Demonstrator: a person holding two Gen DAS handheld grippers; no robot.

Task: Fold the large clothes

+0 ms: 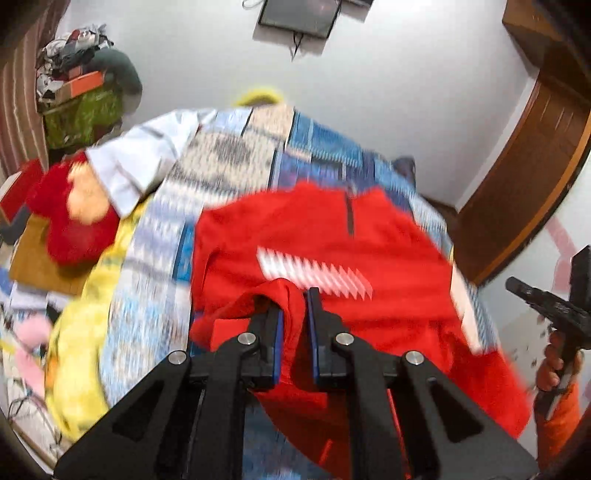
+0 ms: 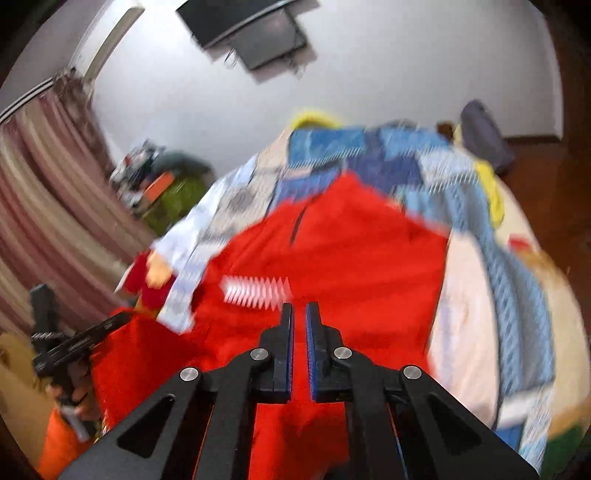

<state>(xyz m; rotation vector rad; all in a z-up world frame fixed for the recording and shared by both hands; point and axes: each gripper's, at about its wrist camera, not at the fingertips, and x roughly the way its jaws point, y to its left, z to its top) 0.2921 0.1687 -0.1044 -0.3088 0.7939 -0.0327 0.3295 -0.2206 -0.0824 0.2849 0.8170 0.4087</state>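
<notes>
Left claw (image 1: 295, 314) holds a fold of the red garment (image 1: 332, 236) between its blue pads, and the cloth fills the narrow gap between the two fingers. In this left wrist view the garment lies spread on the bed (image 1: 155, 280), over a blue and white patterned cover (image 1: 236, 155), with its dark neck slit toward the far end of the bed and a white striped mark across the chest. A red soft toy (image 1: 74, 221) lies near the left edge of the bed, and a yellow cloth (image 1: 81, 332) hangs along that same edge. A dark screen (image 1: 299, 16) is on the white wall behind. At the right edge of the picture a hand (image 1: 554, 365) holds the other black tool.

In the right wrist view the right claw (image 2: 300, 314) is closed, with only a thin slit between its pads; red cloth lies under and behind the fingers, but I cannot tell if any of it is pinched. The red garment (image 2: 351, 258) covers the middle of the bed, blurred. At the left, the left claw (image 2: 110, 325) grips the raised corner of the garment. Striped curtains (image 2: 48, 206) hang on the left side.
</notes>
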